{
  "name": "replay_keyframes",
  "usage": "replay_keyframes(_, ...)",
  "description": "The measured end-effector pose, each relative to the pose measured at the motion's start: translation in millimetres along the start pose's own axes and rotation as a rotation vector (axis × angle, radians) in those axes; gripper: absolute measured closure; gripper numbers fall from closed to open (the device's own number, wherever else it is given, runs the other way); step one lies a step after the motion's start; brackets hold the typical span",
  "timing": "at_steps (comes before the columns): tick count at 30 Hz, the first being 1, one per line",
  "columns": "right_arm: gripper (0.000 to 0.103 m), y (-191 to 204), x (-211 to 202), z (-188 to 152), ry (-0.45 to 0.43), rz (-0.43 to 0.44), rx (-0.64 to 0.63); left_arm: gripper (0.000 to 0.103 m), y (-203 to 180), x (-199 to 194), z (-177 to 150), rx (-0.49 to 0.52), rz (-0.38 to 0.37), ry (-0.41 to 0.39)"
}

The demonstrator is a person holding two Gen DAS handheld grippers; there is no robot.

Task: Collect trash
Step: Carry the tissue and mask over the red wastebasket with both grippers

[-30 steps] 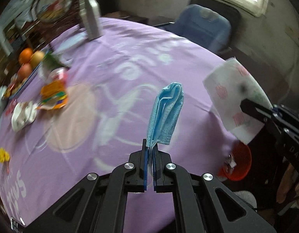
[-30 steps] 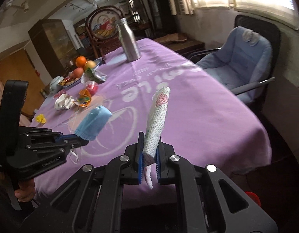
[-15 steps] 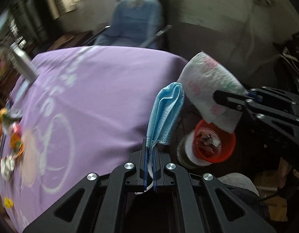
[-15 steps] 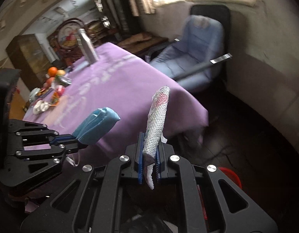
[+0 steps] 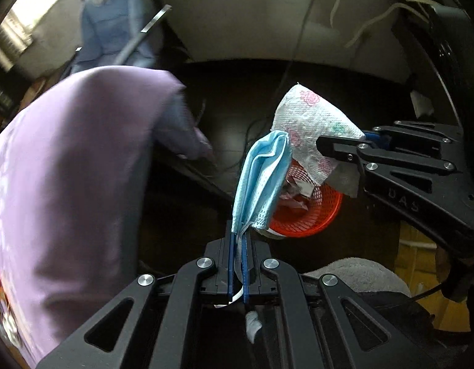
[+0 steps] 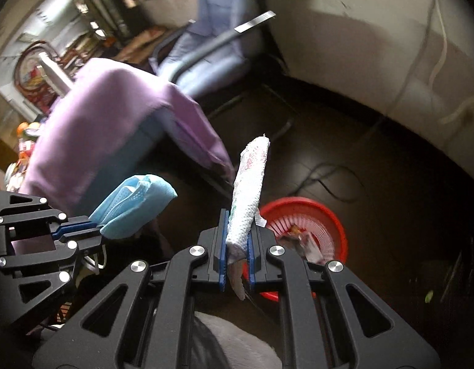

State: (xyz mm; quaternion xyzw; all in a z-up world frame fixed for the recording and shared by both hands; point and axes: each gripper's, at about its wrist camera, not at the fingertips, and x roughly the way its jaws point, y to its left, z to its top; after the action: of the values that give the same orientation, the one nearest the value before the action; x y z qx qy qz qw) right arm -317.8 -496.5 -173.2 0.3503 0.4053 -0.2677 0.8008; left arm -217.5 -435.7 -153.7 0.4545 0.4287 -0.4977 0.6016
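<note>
Face mask (image 5: 261,181): blue, folded, pinched by one edge in the left gripper (image 5: 237,243); jaws pressed together on it, the rest standing forward past the fingertips. A white ear loop trails back between the jaws. Held clear of the table so it can be let fall.

Paper towel (image 6: 247,196): white, pink print, crumpled into a strip; clamped at its lower end by the right gripper (image 6: 237,255), jaws squeezed on it, a tail hanging out behind them.

Waste basket (image 6: 332,215): red mesh plastic, on the dark floor, ahead of and below both grippers, just right of the right one's fingertips. Contents: crumpled wrappers or paper, kind not clear. Judged the drop point; neither item is in it yet.

Tablecloth (image 5: 67,160): purple, hanging over the table corner, left of both grippers.

Chair (image 6: 212,37): blue, beyond the table.
</note>
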Motion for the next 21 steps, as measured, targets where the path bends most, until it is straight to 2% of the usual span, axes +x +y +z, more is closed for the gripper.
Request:
replay_keyframes(3, 0.091, -23.6, 14.9, -10.7, 0.039, -0.017, 0.051, 0.098, -13.8, 29.4, 10.6, 0.031, -0.009, 0.031)
replay_keyframes(10, 0.091, -76.5, 60.0, -35.3, 0.143, -0.053, 0.181, 0.098, -33.5, 110.4, 29.8, 0.068, -0.087, 0.131)
replay_keyframes(13, 0.091, -95.6, 84.4, -41.5, 0.197, -0.048, 0.258, 0.098, -39.1, 144.0, 30.0, 0.054, -0.153, 0.197)
replay_keyframes(21, 0.091, -115.1, 128.2, -56.8, 0.285, -0.027, 0.352, 0.098, -42.6, 194.9, 31.1, 0.048, -0.162, 0.277)
